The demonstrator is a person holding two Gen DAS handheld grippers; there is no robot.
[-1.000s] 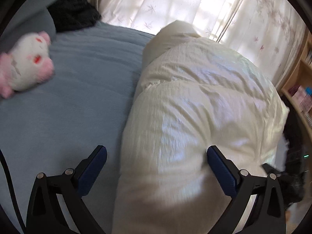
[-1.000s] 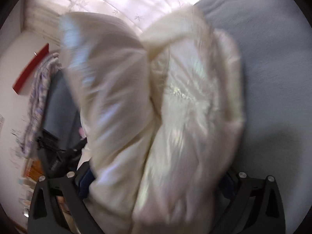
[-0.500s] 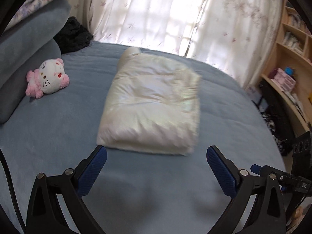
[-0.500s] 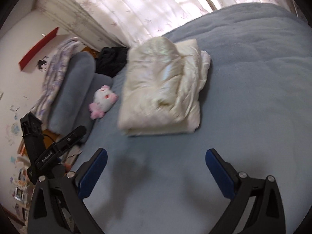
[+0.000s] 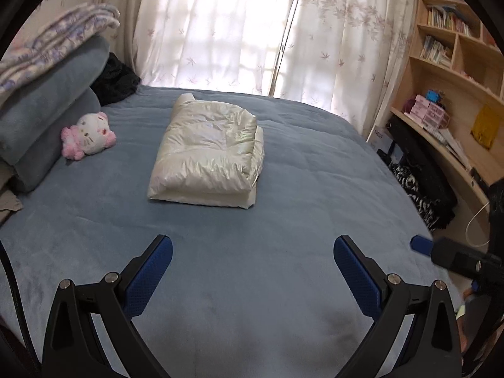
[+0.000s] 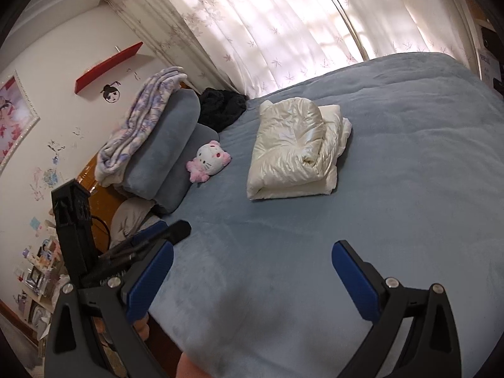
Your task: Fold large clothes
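Note:
A shiny cream puffer jacket (image 5: 206, 154) lies folded into a thick rectangle in the middle of the blue bed (image 5: 252, 267). It also shows in the right wrist view (image 6: 294, 149), folded, with layered edges facing right. My left gripper (image 5: 252, 261) is open and empty, held well back from the jacket over the bed's near part. My right gripper (image 6: 252, 264) is open and empty, also well back, near the bed's front edge. The right gripper shows at the right of the left wrist view (image 5: 456, 258).
A pink and white plush toy (image 5: 88, 135) lies left of the jacket beside stacked grey pillows (image 5: 44, 119) and a patterned blanket (image 5: 47, 41). A black garment (image 5: 115, 78) sits at the bed's far corner. Bookshelves (image 5: 456, 72) stand to the right. Curtains (image 5: 252, 31) hang behind.
Both grippers let go of the jacket and pulled far back from it. The jacket, held up close a second ago, now lies folded on the bed.

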